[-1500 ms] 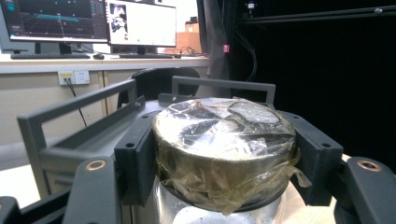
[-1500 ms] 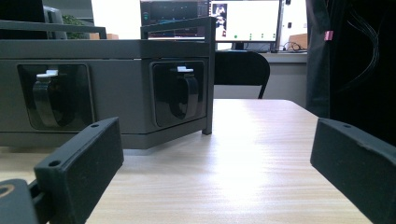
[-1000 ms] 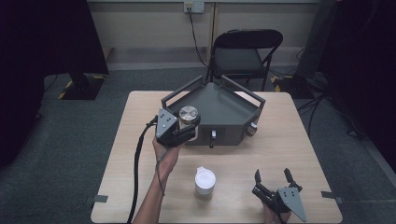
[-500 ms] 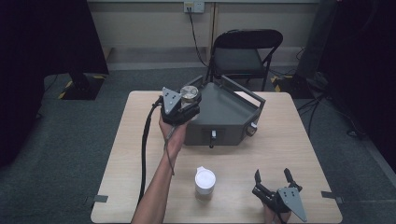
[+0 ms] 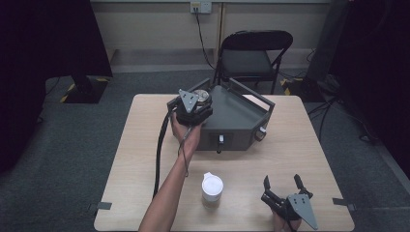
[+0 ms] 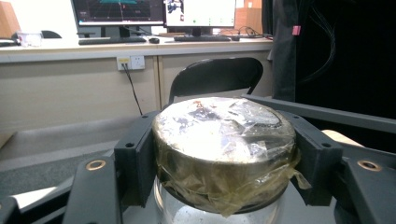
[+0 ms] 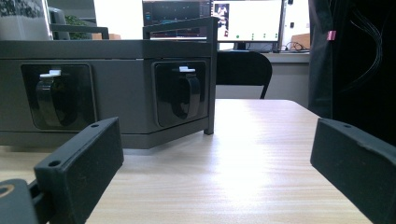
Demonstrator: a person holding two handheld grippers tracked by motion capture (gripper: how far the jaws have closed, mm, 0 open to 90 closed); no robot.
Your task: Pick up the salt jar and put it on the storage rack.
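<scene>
A glass jar (image 6: 224,149) with a round metal lid wrapped in clear tape sits between the black jaws of my left gripper (image 6: 224,161), which is shut on it at lid height. In the high view the left gripper (image 5: 199,99) holds the jar (image 5: 204,95) over the far left corner of a dark grey angular box (image 5: 237,118). My right gripper (image 5: 283,185) rests near the table's front right edge, jaws wide open with nothing between them. In the right gripper view the right gripper (image 7: 215,172) faces the box's front panels (image 7: 180,93), which carry black latches.
A white lidded cup (image 5: 212,188) stands on the wooden table (image 5: 309,154) at the front middle, between my two arms. A black folding chair (image 5: 251,58) stands behind the table. The left gripper's cable (image 5: 159,154) trails along the forearm.
My left gripper has carried the jar away from me and slightly right, from the box's near left side to above its far left corner. The right gripper has stayed put.
</scene>
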